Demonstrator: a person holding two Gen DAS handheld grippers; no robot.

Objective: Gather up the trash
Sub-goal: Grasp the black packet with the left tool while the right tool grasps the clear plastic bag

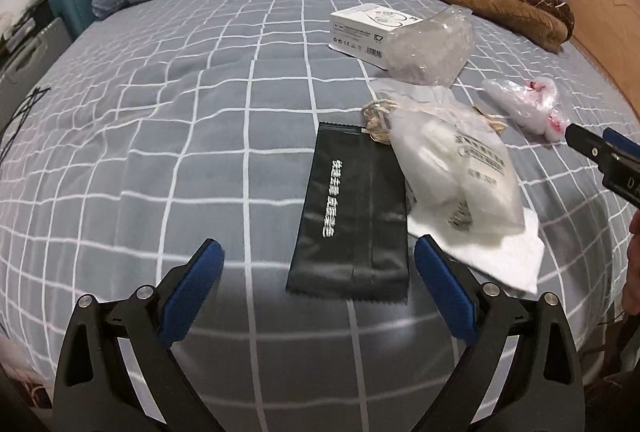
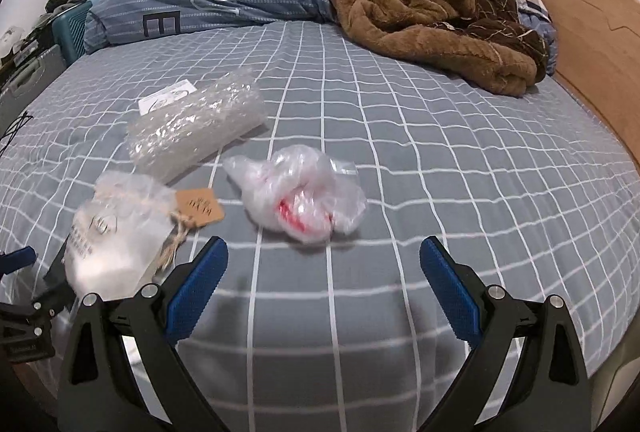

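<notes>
Trash lay scattered on the grid-pattern bed sheet (image 1: 160, 120). Left gripper (image 1: 318, 272) hung w/ fingers spread wide, empty — black foil pouch (image 1: 352, 216) flat on the sheet between its tips. Frosted bag (image 1: 452, 168) w/ twine overlapped the pouch's right edge. Right gripper (image 2: 324, 272) also gaped, holding nothing, just short of crumpled clear plastic (image 2: 300, 192). Bubble wrap (image 2: 196, 124) & white box (image 1: 360, 32) sat farther back.
</notes>
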